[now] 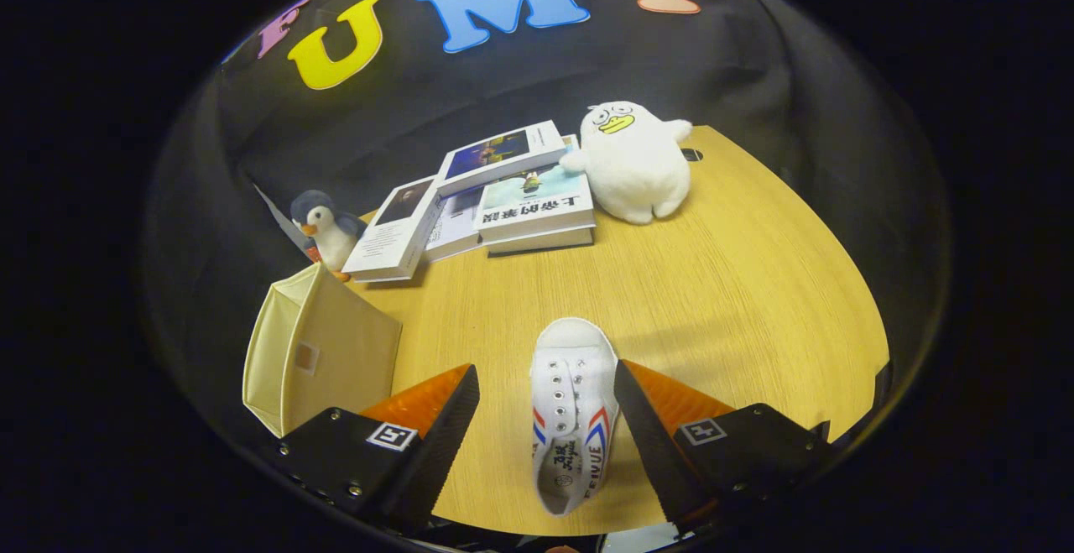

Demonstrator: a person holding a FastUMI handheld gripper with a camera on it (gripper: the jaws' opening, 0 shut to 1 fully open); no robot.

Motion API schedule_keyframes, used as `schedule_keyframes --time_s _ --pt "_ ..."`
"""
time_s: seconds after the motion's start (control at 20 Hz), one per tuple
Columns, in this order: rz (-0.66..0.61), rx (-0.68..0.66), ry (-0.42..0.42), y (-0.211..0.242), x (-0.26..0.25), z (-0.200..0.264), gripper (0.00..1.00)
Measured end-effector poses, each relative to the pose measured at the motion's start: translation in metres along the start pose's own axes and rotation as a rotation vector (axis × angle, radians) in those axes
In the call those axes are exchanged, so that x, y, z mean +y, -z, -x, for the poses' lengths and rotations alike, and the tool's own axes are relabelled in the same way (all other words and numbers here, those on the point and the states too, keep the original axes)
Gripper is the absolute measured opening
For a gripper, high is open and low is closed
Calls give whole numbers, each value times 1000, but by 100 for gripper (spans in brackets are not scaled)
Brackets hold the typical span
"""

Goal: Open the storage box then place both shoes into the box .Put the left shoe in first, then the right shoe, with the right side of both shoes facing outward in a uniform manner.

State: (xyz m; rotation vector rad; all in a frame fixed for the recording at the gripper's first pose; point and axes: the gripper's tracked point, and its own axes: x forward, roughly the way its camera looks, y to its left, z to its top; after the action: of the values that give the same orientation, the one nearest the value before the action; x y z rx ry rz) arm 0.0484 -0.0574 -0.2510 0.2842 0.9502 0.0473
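Right now, through the gripper view, I am holding the gripper with its fingers spread wide apart, and a white canvas shoe is lying between them on the wooden table, toe pointing away, touching neither finger as far as I can tell. The cream fabric storage box is sitting just beside the left finger, its opening turned away from me. Beyond are stacked books, a penguin plush and a white duck plush. I am judging the shoe light and soft-sided; the stiffer heel collar or sole edges look the safest grip.
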Motion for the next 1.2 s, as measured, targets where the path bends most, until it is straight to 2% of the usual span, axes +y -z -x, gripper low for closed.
schedule_keyframes --time_s 0.35,0.95,1.15,1.2 --pt "-30 112 23 36 -40 -16 98" --pt "-26 266 27 76 -54 -40 98" --pt "-31 309 25 83 -51 -50 94" --pt "-35 315 23 83 -50 -53 86"
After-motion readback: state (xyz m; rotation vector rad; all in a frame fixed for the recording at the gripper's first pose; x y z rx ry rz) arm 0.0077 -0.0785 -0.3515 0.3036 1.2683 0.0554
